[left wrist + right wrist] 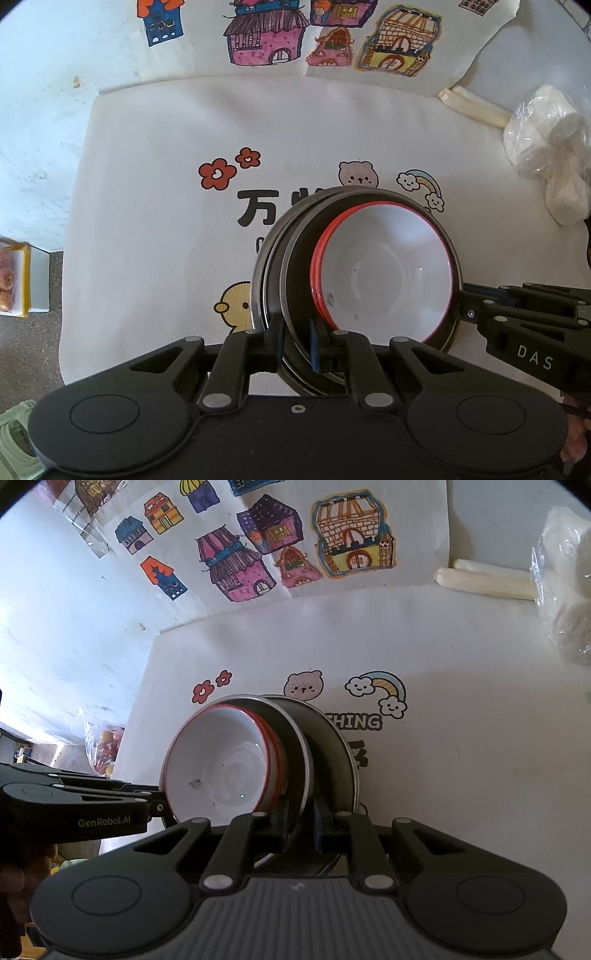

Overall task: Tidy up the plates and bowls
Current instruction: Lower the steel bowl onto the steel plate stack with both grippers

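Two red-rimmed white bowls (384,269) (218,764) sit nested inside a dark metal dish (295,258) (297,746). That dish rests in a second, wider metal dish (264,254) (341,753). My left gripper (298,338) (159,806) is shut on the near rim of the inner metal dish, with one finger inside beside the bowls. My right gripper (302,821) (466,314) is shut on the same dish's rim at another side. The stack is tilted over the white mat (147,221). Whether it touches the mat is hidden.
The mat (461,775) bears cartoon prints. Behind it lies a paper sheet of drawn houses (266,40) (240,565). Plastic-wrapped white rolls (546,147) (569,590) and white paper sticks (472,105) (484,581) lie at the right. A snack bag (103,749) is at the left edge.
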Demonstrator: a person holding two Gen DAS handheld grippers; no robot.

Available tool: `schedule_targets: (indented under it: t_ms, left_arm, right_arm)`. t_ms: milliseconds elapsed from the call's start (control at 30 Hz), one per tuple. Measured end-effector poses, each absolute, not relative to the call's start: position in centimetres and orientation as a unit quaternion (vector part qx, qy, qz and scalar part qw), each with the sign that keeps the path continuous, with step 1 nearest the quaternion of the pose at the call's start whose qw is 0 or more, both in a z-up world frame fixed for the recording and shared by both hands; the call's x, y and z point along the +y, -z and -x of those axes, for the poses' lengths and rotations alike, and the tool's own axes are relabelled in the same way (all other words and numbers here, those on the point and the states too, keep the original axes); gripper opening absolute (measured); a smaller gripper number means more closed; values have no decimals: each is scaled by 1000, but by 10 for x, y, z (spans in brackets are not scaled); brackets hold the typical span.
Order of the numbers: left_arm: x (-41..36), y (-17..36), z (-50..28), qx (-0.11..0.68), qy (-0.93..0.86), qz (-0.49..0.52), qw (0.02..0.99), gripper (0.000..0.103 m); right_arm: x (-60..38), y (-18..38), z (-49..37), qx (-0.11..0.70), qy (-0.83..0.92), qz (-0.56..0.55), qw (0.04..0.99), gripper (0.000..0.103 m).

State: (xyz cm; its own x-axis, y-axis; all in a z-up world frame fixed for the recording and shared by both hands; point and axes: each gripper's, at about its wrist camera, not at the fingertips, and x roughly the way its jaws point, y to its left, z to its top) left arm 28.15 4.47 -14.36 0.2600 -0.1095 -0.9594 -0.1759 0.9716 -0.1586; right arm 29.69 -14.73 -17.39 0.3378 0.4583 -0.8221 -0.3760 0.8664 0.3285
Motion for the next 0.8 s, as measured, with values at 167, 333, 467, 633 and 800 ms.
schedule_targets:
  t_ms: [167,333,467,633,800]
  left_arm:
    - [45,144,-281,608,-22,119,785,13]
    - [46,144,-280,607,-24,124,785,13]
    - [47,143,-280,606,-26,127,785,13]
    - [48,143,-280,606,-27,127,785,13]
    - [48,143,-280,605,-29,127,785,13]
  right_arm:
    - [-148,174,-296,516,-255,-41,817,16]
    - [-148,173,-295,515,-254,-41,817,16]
    - [-148,173,-294,514,-251,-43,819,17]
    - [-147,173,-294,514,-250,-44,819,17]
    - [-149,172,-295,516,-249,-50,818,17]
